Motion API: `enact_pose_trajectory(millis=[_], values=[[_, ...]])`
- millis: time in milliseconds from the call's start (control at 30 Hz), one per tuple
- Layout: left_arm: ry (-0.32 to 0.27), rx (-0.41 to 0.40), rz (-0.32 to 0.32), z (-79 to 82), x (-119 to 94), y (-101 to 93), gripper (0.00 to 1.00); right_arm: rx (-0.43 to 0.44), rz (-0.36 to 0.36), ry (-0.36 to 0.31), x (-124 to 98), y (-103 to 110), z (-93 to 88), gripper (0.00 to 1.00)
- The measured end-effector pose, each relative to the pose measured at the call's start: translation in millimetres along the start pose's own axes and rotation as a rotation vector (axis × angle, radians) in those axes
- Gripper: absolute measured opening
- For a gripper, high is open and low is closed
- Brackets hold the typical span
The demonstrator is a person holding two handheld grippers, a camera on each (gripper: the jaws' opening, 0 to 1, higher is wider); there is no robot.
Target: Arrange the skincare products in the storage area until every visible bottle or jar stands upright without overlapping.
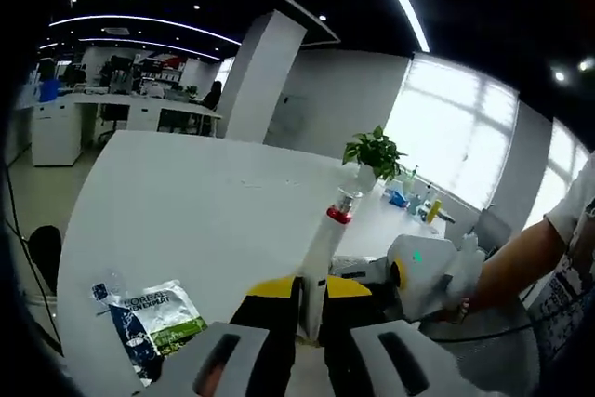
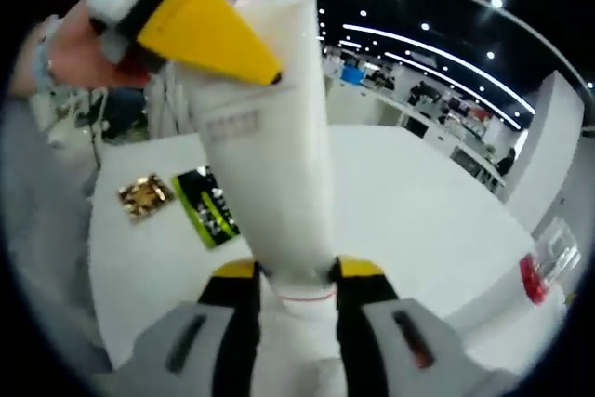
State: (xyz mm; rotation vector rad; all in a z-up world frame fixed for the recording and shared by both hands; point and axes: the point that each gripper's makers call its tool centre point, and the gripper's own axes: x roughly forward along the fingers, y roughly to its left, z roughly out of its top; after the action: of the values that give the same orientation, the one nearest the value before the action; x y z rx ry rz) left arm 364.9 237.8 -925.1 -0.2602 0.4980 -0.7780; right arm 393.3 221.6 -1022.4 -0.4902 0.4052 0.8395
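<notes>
Yellow-tipped jaws of the left gripper (image 1: 310, 309) close on a white tube (image 1: 321, 258) with a red ring and clear cap, held above the white table (image 1: 186, 220). The right gripper (image 2: 296, 278) also clamps a white tube (image 2: 274, 155) — whether it is the same one I cannot tell. A green sachet (image 1: 167, 313) lies flat on the table — apart from both.
</notes>
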Motion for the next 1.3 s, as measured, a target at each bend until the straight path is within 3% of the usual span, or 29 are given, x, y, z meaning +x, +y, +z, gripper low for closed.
enact_pose_trajectory(millis=[233,300,400,800,1000,1167,1300], values=[[-0.005,0.027,-0.003,0.5,3,-1.5,0.09,0.023,-0.001,-0.002,-1,0,-0.6,0.28],[0.021,0.071,0.009,-3.6,4,-1.9,0.09,0.039,0.011,-0.003,-2,2,-0.6,0.28],[0.01,0.114,0.009,-2.5,6,-5.9,0.09,0.073,0.022,-0.007,-2,4,-0.4,0.28],[0.005,0.163,0.011,-1.6,10,-10.5,0.1,0.143,0.032,-0.021,-4,7,-1.5,0.28],[-0.013,0.171,0.013,1.0,15,-12.8,0.1,0.225,0.059,-0.03,-6,11,-2.5,0.28],[-0.024,0.23,0.03,1.1,21,-17.3,0.1,0.316,0.103,-0.034,-7,19,-3.9,0.28],[-0.023,0.24,0.028,0.5,22,-18.0,0.1,0.309,0.097,-0.034,-8,19,-4.7,0.28]])
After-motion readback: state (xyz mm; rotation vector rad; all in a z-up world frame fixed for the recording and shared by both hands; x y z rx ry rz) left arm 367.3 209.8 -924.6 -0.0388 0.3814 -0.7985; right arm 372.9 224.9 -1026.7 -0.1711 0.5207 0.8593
